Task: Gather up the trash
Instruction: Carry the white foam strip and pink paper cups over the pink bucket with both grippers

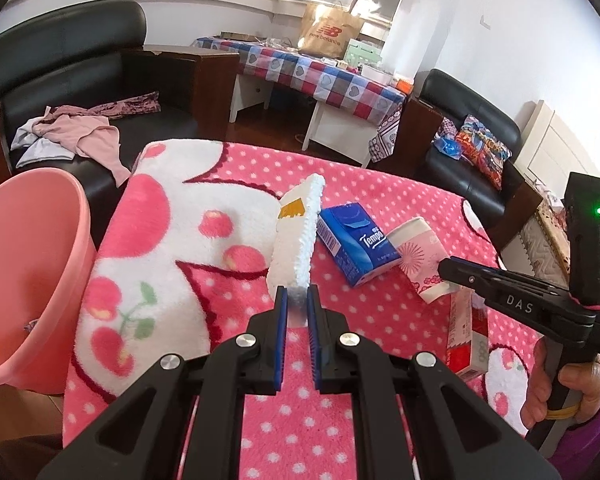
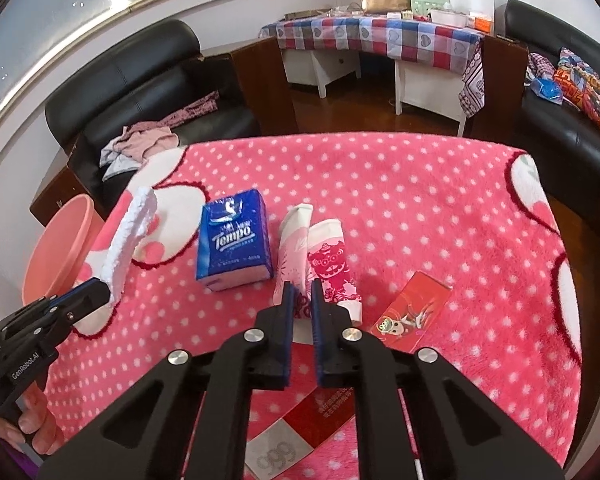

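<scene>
My left gripper [image 1: 297,295] is shut on a white foam slab [image 1: 296,232] and holds it tilted up above the pink dotted blanket [image 1: 340,184]; the slab also shows in the right wrist view [image 2: 130,240]. My right gripper [image 2: 302,290] is shut on a pink and white paper cup [image 2: 294,248], which also shows in the left wrist view [image 1: 418,258]. A blue Tempo tissue pack [image 2: 234,246] lies between them. A second cup with a red lion print [image 2: 334,264] lies beside the held one. A pink bucket [image 1: 28,276] stands at the left.
A red envelope [image 2: 414,316] lies right of the cups, and a red and white box [image 2: 300,428] lies under my right gripper. Black sofas with clothes [image 1: 80,132] and a checkered table [image 1: 320,76] stand beyond the blanket.
</scene>
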`<state>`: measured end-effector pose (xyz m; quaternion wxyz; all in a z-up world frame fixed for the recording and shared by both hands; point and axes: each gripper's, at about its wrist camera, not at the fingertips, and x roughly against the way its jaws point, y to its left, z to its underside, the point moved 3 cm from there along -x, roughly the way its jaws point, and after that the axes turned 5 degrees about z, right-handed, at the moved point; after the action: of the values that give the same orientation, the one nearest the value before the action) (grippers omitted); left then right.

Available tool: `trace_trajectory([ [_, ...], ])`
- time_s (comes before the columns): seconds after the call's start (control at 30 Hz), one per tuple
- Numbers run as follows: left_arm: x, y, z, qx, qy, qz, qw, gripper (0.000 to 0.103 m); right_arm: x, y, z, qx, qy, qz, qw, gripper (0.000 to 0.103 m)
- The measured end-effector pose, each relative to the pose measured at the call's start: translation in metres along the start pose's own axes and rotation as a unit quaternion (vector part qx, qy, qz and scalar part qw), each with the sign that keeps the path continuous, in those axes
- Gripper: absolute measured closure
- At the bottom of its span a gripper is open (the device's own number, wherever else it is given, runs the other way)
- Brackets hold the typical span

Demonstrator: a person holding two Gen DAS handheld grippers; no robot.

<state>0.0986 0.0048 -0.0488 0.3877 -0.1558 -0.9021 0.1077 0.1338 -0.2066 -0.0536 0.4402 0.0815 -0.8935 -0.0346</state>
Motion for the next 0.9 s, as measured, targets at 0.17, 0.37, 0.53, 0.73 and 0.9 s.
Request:
trace_trajectory([
  [0.17,0.013,0.000,-0.002,0.004,-0.013,0.004,0.9999,0.094,0.024,-0.003,-0.009,-0.010,-0.031,0.001,0.999,0.095],
  [0.37,0.035,0.001,-0.005,0.009,-0.033,0.005,0.9994,0.094,0.055,0.009,-0.019,-0.009,-0.071,-0.007,0.997,0.095],
  [0.53,0.065,0.013,-0.007,0.023,-0.059,-0.003,0.9980,0.094,0.073,0.044,-0.024,0.014,-0.093,-0.032,0.995,0.095],
  [0.73,0.105,0.040,-0.007,0.045,-0.090,-0.028,0.9945,0.094,0.081,0.107,-0.026,0.054,-0.105,-0.069,0.991,0.095],
  [0.9,0.138,0.071,-0.004,0.065,-0.108,-0.060,0.9902,0.094,0.080,0.165,-0.027,0.086,-0.104,-0.103,0.986,0.095],
])
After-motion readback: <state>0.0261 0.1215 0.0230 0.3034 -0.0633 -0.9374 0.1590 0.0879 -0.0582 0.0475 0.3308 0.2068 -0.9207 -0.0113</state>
